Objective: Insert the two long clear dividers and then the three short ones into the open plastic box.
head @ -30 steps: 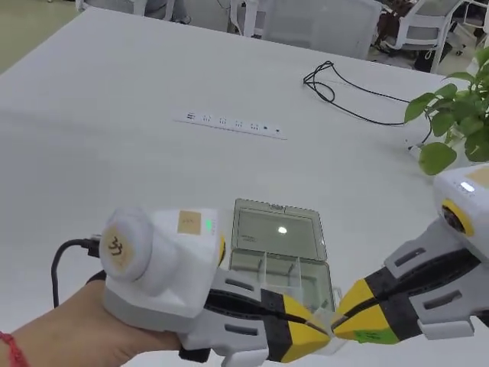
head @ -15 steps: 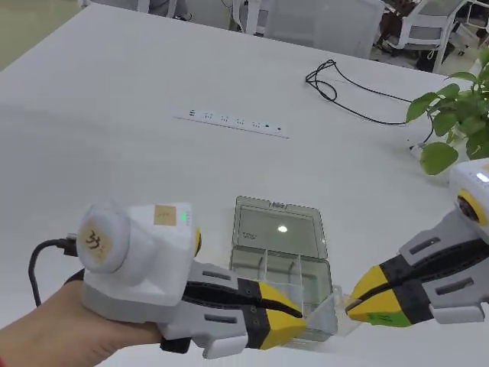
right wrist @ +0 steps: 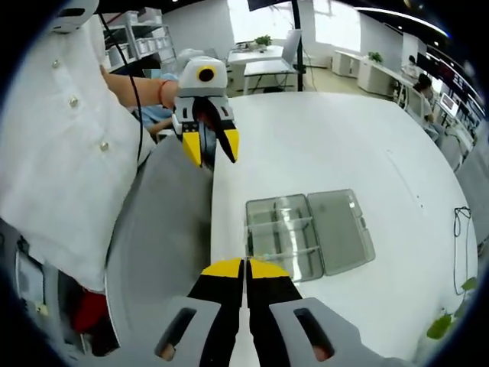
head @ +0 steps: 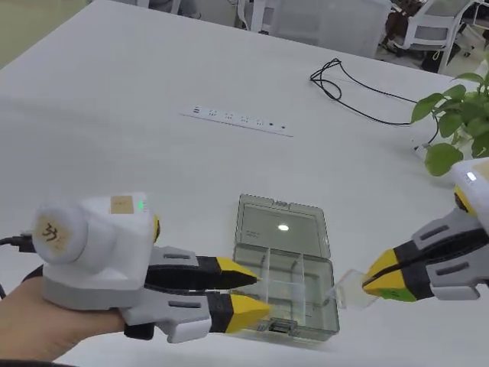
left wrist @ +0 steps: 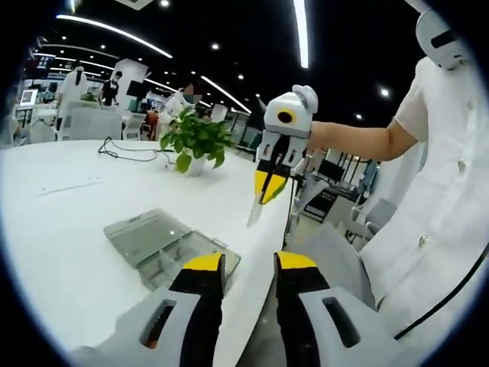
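Observation:
The open clear plastic box lies near the table's front edge, lid flat behind the tray; clear dividers stand inside the tray. My right gripper hovers just right of the box, shut on a small clear divider that sticks out toward the tray. My left gripper is at the box's left side, open and holding nothing. In the left gripper view, my left gripper points past the box at the right gripper and its divider. In the right gripper view, my right gripper is shut, with the box and the left gripper ahead.
A white power strip lies mid-table. A black cable coils at the back right, and a green plant stands at the right edge. Office chairs line the far side. A person's white sleeve is close by.
The two grippers met at the divider a second ago. The left one has let go, opened and drawn back left; the right one has pulled away right, still holding the divider.

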Demonstrator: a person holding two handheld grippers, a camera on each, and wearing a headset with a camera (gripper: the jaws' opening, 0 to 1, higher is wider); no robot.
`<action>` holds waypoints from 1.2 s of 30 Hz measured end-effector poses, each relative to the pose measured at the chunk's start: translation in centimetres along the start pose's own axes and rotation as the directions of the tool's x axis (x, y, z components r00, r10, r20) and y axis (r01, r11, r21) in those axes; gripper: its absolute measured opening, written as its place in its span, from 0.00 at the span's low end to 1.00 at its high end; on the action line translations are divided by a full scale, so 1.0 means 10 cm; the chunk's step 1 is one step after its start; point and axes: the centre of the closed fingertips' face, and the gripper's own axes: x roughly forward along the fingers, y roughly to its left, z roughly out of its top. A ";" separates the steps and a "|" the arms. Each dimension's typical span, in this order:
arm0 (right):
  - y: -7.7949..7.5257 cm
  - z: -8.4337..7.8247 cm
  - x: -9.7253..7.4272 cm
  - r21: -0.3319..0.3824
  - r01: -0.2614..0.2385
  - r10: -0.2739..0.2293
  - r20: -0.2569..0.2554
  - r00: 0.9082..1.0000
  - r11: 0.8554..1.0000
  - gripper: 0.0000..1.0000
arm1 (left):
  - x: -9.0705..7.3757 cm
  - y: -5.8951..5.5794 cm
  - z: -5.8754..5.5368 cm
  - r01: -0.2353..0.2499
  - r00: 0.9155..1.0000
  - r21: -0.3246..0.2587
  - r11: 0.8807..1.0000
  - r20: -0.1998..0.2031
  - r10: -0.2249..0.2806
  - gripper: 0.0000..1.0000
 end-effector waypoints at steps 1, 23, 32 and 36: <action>-0.02 -0.01 0.01 -0.001 0.003 -0.003 -0.005 1.000 1.000 0.03 | -0.01 0.02 0.00 -0.008 1.000 -0.003 1.000 0.001 0.008 0.25; -0.52 -0.31 0.38 -0.047 0.031 -0.036 -0.118 0.992 0.998 0.03 | -0.17 0.39 -0.07 -0.173 0.984 -0.053 0.984 0.026 0.174 0.78; -0.56 -0.43 0.55 -0.049 0.012 -0.019 -0.130 0.991 0.999 0.03 | -0.15 0.40 -0.07 -0.172 0.984 -0.059 0.983 0.042 0.174 0.90; -0.56 -0.47 0.60 -0.055 0.009 -0.017 -0.148 0.989 0.998 0.03 | -0.14 0.39 -0.10 -0.161 0.986 -0.063 0.985 0.033 0.163 0.93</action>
